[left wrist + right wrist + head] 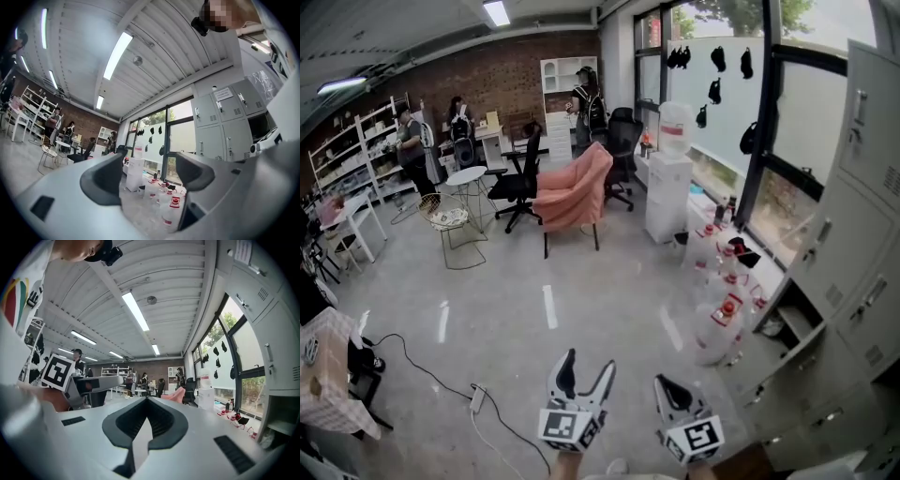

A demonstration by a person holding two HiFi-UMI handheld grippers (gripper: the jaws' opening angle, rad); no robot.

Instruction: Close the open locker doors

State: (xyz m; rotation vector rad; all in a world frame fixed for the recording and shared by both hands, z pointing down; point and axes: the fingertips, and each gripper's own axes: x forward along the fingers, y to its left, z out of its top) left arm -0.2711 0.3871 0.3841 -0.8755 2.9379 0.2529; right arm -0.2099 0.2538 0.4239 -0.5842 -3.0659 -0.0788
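Note:
Grey lockers (853,253) line the right wall. One low compartment (791,317) stands dark and open, with its door (773,364) swung out toward the room. Both grippers hang low at the front, left of the lockers and well short of them. My left gripper (584,375) is open with nothing between its jaws. My right gripper (675,388) is shut and empty. The left gripper (147,178) points toward the lockers (225,122) and windows. In the right gripper view the right gripper (146,420) has its jaws pressed together, with an open locker compartment (280,417) at the far right.
Several large water bottles (722,305) stand on the floor before the lockers, beside a white water dispenser (667,178). A pink-draped chair (574,192), office chairs and a round table fill the middle. A cable and power strip (476,398) lie at front left. People stand at the back.

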